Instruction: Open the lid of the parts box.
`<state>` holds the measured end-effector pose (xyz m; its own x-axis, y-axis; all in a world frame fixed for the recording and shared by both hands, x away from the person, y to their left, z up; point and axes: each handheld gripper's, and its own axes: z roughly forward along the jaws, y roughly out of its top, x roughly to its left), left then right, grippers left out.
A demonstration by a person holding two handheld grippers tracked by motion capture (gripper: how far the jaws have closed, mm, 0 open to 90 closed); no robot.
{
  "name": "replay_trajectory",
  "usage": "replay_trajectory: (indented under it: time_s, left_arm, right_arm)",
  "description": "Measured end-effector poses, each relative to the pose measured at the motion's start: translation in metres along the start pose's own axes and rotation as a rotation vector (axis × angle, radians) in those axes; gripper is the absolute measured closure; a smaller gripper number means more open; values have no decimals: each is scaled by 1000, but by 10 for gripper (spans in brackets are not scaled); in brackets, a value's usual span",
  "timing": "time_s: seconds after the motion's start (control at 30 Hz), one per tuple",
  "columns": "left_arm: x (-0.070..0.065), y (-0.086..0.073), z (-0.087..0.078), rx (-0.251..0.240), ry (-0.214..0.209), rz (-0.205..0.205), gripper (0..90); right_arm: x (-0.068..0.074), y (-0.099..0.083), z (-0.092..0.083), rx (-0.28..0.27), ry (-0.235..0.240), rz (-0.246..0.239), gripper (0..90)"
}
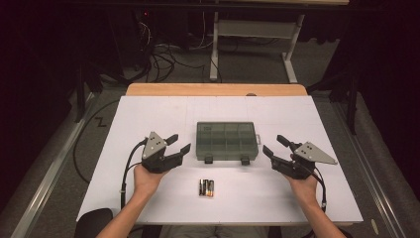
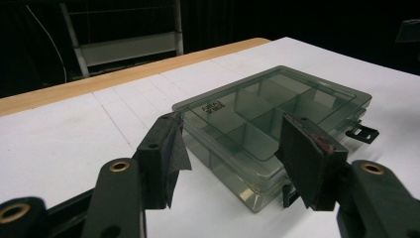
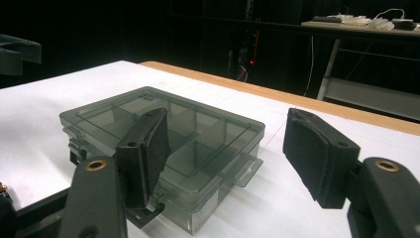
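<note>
Forearms enter from the near edge of the high view, each hand holding a gripper over the white counter. Left gripper points toward the grey compartment box, jaws spread wide, nothing between the pads, hovering just beside the box's left end without touching. Right gripper mirrors it on the other end, jaws also spread, nothing clamped, near the box's right end but apart from it.

Left gripper view: left gripper has the box straight ahead past its tips, lid closed, translucent, dividers showing through, small dark print on the lid. Box latch tabs stick out on the side to the right of this gripper. One pad looks worn, with a reddish mark on its edge.

Right gripper view: right gripper faces a corner of the box, which sits ahead and toward its left jaw; right jaw is over bare counter.

Batteries, a small bunch lying flat, sit on the counter between the two hands, nearer the person than the box, well apart from both grippers. Wooden counter edge lies beyond the box.
</note>
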<state>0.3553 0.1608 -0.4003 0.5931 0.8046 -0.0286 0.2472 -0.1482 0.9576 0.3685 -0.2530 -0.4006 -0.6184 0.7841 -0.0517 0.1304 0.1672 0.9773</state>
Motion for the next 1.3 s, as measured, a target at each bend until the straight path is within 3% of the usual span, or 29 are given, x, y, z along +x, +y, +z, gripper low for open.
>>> replay_trajectory:
  time_s: [0.6,0.73,1.3]
  left_arm:
    - [-1,3,16,2,-17,-22,427]
    - [-5,6,21,3,-27,-10,427]
    - [-11,10,46,28,-44,-4,427]
  right_arm:
    - [5,4,19,17,16,-13,365]
    - [5,5,23,29,16,-28,368]
    - [5,6,36,32,24,3,372]
